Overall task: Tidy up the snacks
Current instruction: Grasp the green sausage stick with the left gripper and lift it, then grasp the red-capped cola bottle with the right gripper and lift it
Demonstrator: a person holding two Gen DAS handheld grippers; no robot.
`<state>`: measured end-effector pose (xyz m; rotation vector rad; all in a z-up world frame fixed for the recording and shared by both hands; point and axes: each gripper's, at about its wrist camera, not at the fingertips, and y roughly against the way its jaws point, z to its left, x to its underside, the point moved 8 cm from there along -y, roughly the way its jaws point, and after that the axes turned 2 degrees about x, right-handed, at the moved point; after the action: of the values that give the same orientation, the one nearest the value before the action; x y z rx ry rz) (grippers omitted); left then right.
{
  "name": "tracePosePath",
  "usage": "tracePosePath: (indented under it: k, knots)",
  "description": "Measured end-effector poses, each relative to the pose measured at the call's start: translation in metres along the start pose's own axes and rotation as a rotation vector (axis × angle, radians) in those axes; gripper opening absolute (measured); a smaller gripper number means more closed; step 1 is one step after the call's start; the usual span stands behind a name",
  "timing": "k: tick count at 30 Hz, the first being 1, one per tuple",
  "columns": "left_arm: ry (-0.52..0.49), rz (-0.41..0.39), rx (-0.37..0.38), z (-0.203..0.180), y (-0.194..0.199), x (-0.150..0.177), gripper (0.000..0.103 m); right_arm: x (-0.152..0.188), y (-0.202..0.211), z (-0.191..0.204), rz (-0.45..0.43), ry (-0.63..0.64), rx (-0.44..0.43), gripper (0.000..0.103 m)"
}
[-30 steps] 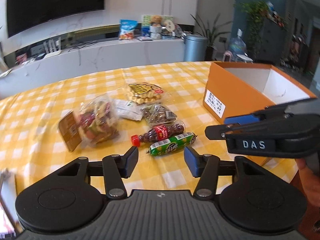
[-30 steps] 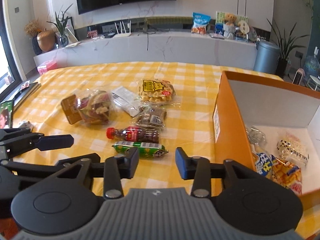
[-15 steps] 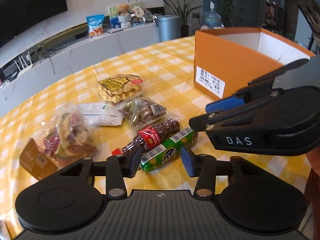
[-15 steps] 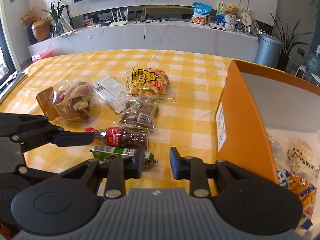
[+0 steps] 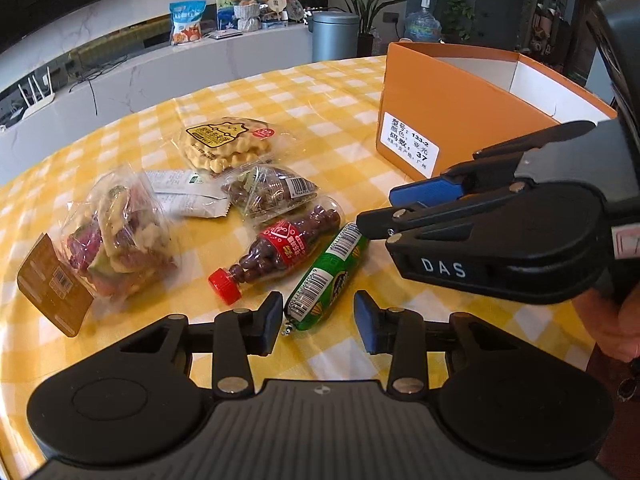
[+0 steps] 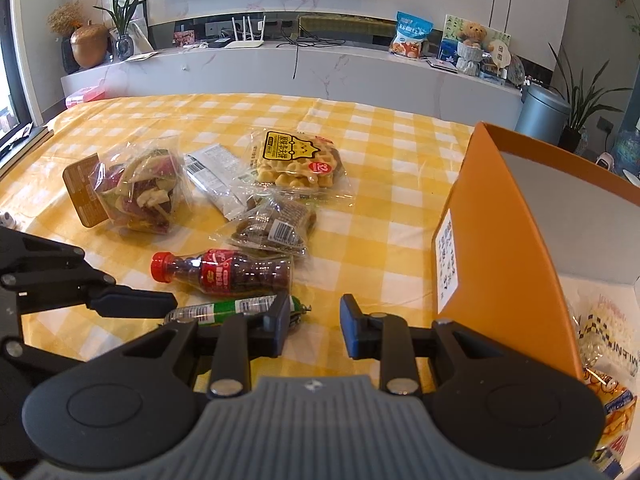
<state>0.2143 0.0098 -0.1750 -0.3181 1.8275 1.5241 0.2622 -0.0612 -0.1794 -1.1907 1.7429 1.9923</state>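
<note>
Nearest in the left wrist view, the left gripper [image 5: 316,320] stands over the near end of the green sausage stick [image 5: 326,278], which lies near the counter's [image 5: 420,308] near edge. Its jaws have just been closing, with the stick's tail between them; the left pad looks right against the wrapper, the right pad still clear, so it is spread, pinching nothing yet. The right gripper [image 6: 314,326] sits just beside the stick's other end, jaws narrowed but parted, with only checked cloth between them.

To do this pick well, I would centre the left jaws across the stick's width a little further up from the crimped tail, so it does not swing or slip out, then close squarely. The cola-shaped candy bottle [image 5: 280,252] touches the stick's side; closing slowly should avoid dragging it.

Beyond lie the brown nut packet [image 5: 272,192], the white sachet [image 5: 180,200], the vegetable-chip bag [image 5: 116,240] toward the left edge, and the waffle pack [image 5: 230,144]. The orange box [image 5: 452,108], at the right edge, already holds snacks.
</note>
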Motion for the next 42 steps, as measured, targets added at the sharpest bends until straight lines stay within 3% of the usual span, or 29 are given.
tracePosePath:
  k: [10, 12, 13, 17, 25, 31, 42]
  knots:
    - [-0.024, -0.008, 0.005, -0.011, -0.027, -0.011, 0.046, 0.001, 0.001, 0.001, 0.008, 0.007, 0.001, 0.026]
    - [-0.034, -0.015, -0.004, -0.013, -0.027, -0.011, 0.043, 0.001, 0.001, 0.001, 0.009, 0.005, 0.002, 0.026]
    - [-0.031, -0.015, -0.002, -0.014, -0.027, -0.011, 0.034, 0.001, 0.001, 0.001, 0.010, 0.003, 0.000, 0.026]
    - [-0.010, -0.020, -0.009, -0.016, -0.024, -0.009, 0.026, 0.002, 0.000, 0.001, 0.013, -0.004, 0.010, 0.030]
    - [0.092, -0.071, -0.056, -0.009, 0.006, 0.000, 0.025, 0.001, 0.007, 0.001, 0.004, -0.001, 0.018, 0.032]
    - [0.191, -0.106, -0.130, 0.018, 0.038, 0.003, 0.025, -0.010, 0.005, 0.007, -0.012, 0.045, -0.002, 0.033]
    - [0.259, -0.082, -0.158, 0.047, 0.035, 0.013, 0.025, -0.020, -0.012, 0.037, -0.006, 0.225, -0.072, 0.039]
